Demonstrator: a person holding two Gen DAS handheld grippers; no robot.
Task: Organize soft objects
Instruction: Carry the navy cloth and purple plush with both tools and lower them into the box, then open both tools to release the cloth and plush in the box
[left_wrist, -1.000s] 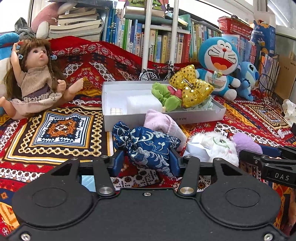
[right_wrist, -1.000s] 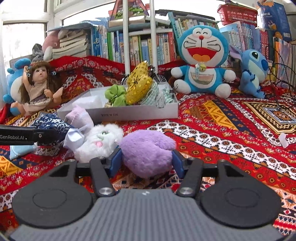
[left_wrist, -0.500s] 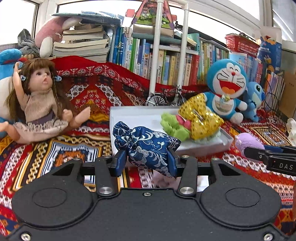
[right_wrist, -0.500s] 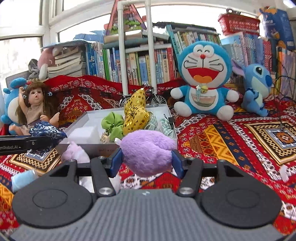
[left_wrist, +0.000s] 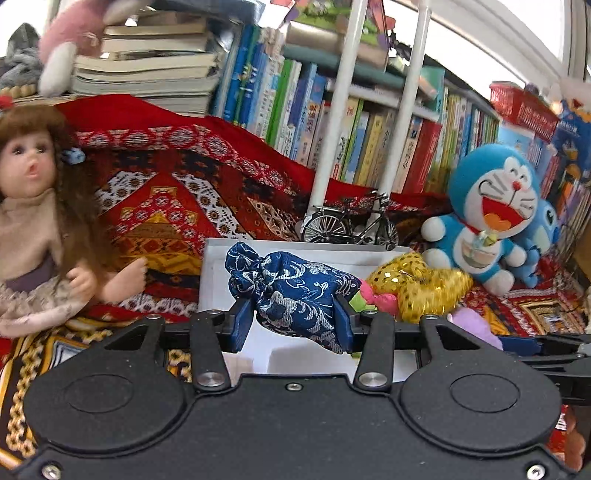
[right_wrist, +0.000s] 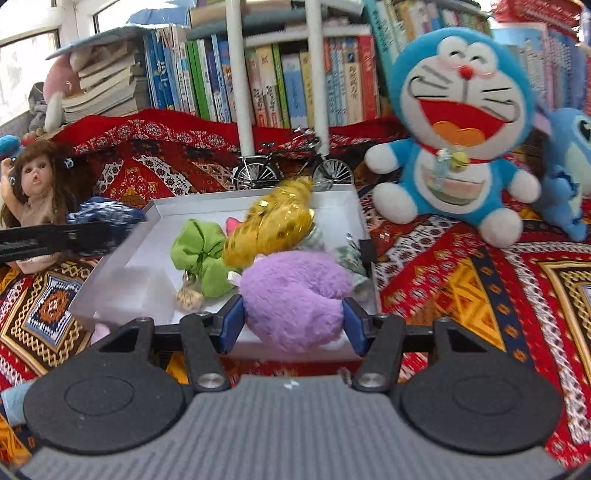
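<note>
Purple plush (right_wrist: 291, 295) between gripper (right_wrist: 293, 325) pads

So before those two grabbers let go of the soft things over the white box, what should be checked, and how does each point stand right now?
1. Left gripper has the blue patterned pouch pinched between its pads: ok.
2. Right gripper has the purple plush pinched between its pads: ok.
3. Purple plush is over the white box: ok, at its near edge.
4. Blue pouch is over the box's bare floor: ok, white floor shows beneath it in the left view.
5. Room left in the box: ok, its left half is mostly bare; the green bow and gold sequin bow fill the right.
6. The two grippers are clear of each other: cannot tell.
</note>
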